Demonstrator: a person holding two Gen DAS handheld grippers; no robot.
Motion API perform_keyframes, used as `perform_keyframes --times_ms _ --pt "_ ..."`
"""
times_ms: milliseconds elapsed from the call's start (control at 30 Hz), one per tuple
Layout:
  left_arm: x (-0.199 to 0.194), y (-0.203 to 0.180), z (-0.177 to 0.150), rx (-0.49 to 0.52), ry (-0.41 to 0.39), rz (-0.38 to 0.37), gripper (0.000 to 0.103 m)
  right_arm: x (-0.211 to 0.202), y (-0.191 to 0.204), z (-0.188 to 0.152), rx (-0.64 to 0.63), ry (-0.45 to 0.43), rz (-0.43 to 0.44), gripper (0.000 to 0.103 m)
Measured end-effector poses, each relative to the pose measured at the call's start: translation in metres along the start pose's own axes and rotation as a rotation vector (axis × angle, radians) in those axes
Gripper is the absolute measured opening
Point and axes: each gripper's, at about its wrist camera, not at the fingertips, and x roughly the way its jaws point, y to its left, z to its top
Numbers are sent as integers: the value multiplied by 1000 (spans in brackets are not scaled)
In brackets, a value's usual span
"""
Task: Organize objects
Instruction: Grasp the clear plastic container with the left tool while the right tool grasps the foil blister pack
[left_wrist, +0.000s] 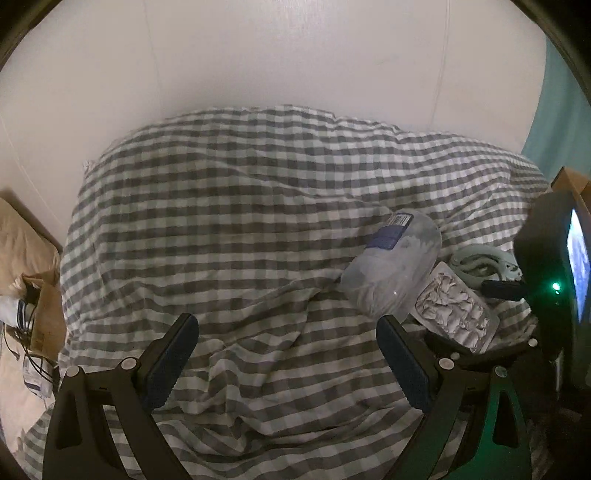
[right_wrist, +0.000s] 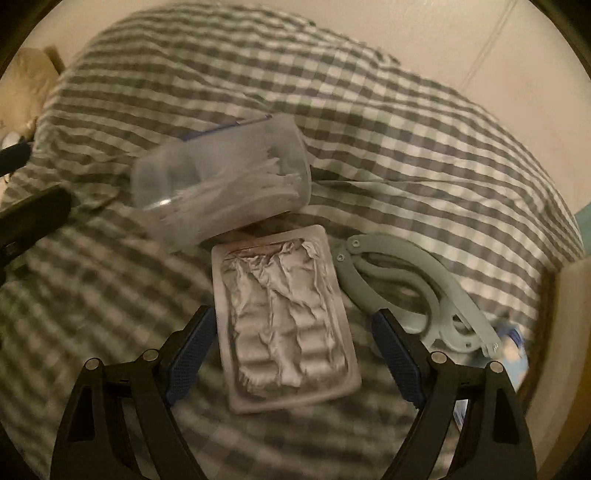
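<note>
Checked bedding (left_wrist: 229, 206) bore a clear tub (right_wrist: 221, 181), blister pack (right_wrist: 284, 321) and folding scissors (right_wrist: 410, 284) clustered unsorted, both left gripper (left_wrist: 286, 363) and right gripper (right_wrist: 293, 354) spread empty, so organizing seemed barely begun.

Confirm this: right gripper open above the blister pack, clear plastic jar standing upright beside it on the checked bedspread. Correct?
Not quite: the clear plastic jar lies on its side, as the right wrist view shows. The right gripper is open above the blister pack on the checked bedspread.
</note>
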Motion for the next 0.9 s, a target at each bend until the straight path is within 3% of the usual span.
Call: perform_keyframes --times_ms 100,133,233,433,567,767,867,900 --pt "3 -6 0 15 20 3 99 2 0 -4 1 -11 -5 82" --pt "4 -7 0 23 23 4 99 0 0 -7 0 -21 -3 71" --pt "1 -16 2 52 20 0 99 -15 -4 -21 20 -65 -17 71" --pt "9 -42 12 90 23 -28 99 -91 -52 -42 161 -292 -30 71" --pt "23 -67 26 152 7 -64 99 -95 -78 -41 191 -298 -118 71" --pt "64 -80 43 134 47 -119 99 -82 -92 -34 263 -259 -72 71" --pt "77 -79 41 120 70 -167 86 -80 -88 -34 251 -252 -75 71" --pt "77 -79 40 120 70 -178 86 -78 -85 -35 249 -250 -76 71"
